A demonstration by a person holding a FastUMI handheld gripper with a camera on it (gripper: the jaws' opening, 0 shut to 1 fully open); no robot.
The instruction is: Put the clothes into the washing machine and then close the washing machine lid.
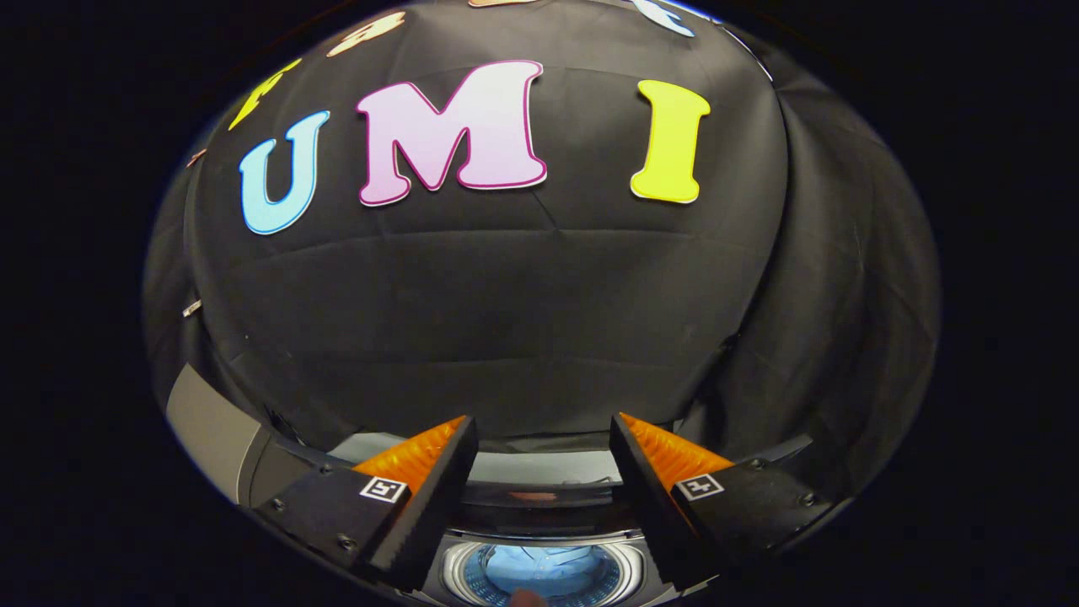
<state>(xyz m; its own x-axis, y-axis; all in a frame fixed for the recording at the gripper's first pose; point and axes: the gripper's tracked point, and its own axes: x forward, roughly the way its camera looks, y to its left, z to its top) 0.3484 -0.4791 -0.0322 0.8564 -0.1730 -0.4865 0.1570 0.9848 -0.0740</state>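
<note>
Clearly the loading half of the job looks done or nearly so, judging by how things lie: pale blue clothing (539,566) sits down inside the drum (544,573) of the top-loading washing machine (531,468), and the tongs carry nothing. Going from the left, at about eight o'clock from the fingers a grey slab (211,430) stands tilted up; it may be the raised lid or a side panel of the machine, and I cannot tell which. Next comes the gripper (544,434), its two fingers spread wide apart with bare air between them, pressing on nothing. Between and just beyond the fingers runs the pale rear deck of the machine, and below it, at six o'clock between the finger bases, the round drum opening with its shiny ringed wall shows the blue fabric bunched at the bottom. A small pinkish blur (527,598) lies at the very near rim of the drum; it is too small to name. At three o'clock, beyond the right finger, hangs the dark cloth wall (826,320) in loose folds. What remains, as I judge it, is the closing: the drum mouth is uncovered, so the lid is not yet down, and the open tongs would need to find its edge and swing it over the opening.
</note>
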